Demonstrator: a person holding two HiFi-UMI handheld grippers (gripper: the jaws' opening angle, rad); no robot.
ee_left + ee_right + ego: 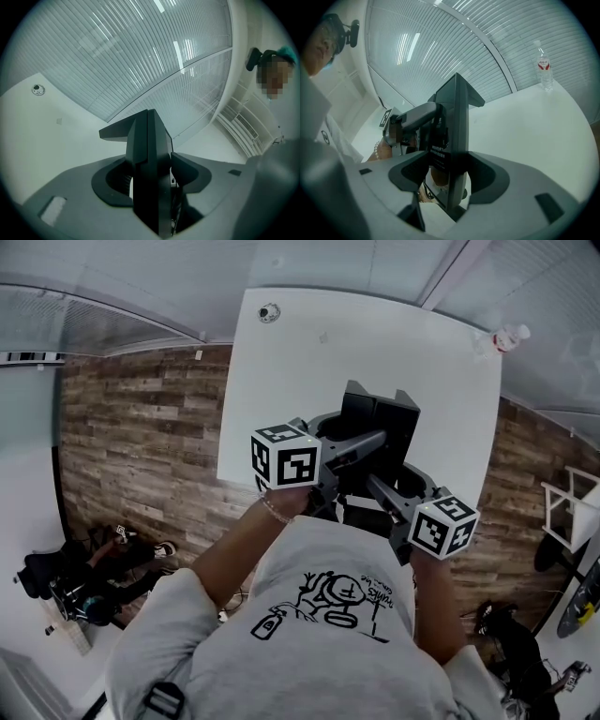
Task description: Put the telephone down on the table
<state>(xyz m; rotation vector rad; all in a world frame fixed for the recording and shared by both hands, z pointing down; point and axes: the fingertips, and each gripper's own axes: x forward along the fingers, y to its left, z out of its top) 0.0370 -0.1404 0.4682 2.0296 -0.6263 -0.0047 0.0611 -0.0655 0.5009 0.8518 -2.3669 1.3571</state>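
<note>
Our left gripper (361, 442) and right gripper (380, 488) each clench the telephone (380, 413) over the 6 o'clock side of the table (281, 381); we judge it stiff, slick, fairly heavy, best held at its side edges.

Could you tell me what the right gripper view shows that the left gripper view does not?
Only the right gripper view shows a water bottle at the far edge of the white table, and the left gripper. Only the left gripper view shows a small round object on the table. Both show the black telephone clamped between the jaws, and a ribbed wall.
</note>
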